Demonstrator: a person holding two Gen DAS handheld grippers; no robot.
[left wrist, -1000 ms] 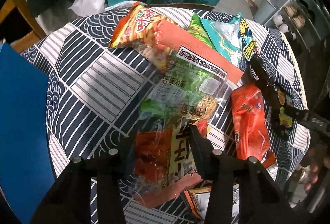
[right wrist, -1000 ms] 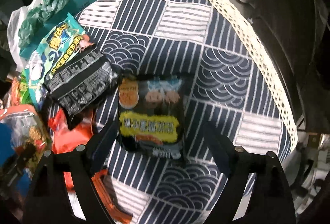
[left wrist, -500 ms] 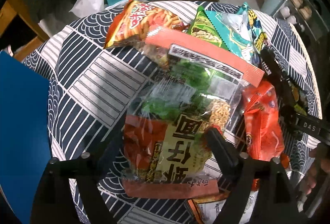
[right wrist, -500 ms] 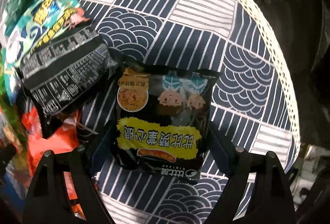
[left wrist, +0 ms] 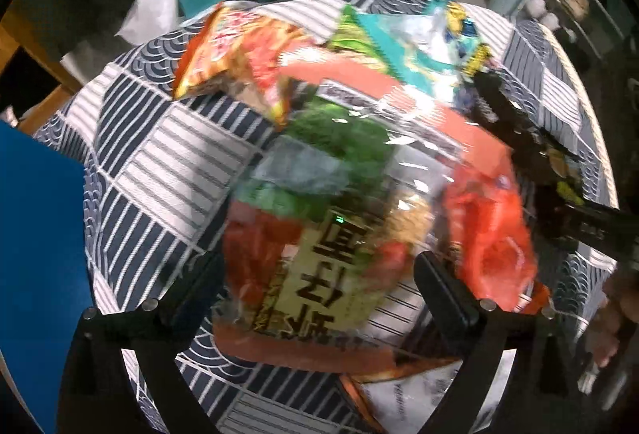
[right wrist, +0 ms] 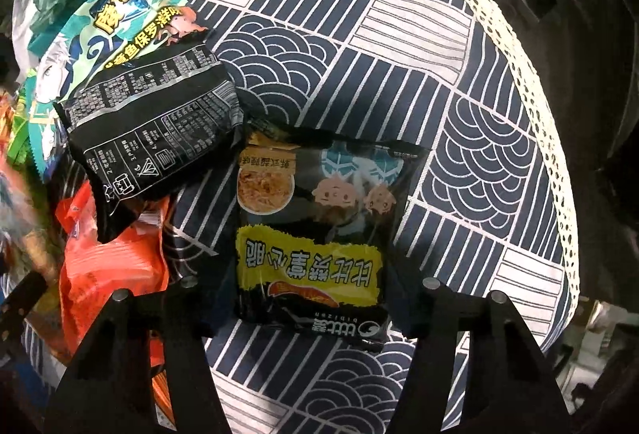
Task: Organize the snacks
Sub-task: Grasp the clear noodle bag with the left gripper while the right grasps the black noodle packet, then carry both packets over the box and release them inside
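In the left wrist view a blue panel (left wrist: 36, 258) fills the left edge, beside the round tabletop (left wrist: 159, 154) with its navy and white patterned cloth. The left gripper (left wrist: 319, 282) has its jaws spread wide, one on either side of a clear noodle packet (left wrist: 331, 234) with orange ends and large characters; the picture is blurred, so whether the fingers touch it cannot be told. Behind that packet lies an orange chip bag (left wrist: 235, 50), then a teal snack bag (left wrist: 431, 50), and just right of the packet a red-orange pouch (left wrist: 491, 234).

In the right wrist view the same teal snack bag (right wrist: 100, 46) sits at the far left, partly under a black packet (right wrist: 155, 130) lying with its printed back up. Below it lies the red-orange pouch (right wrist: 112, 262). The right gripper (right wrist: 307, 306) is likewise wide open, straddling a black and yellow snack pack (right wrist: 319, 234) that lies flat on the cloth, well inside the lace edge (right wrist: 519, 74) of the tabletop.
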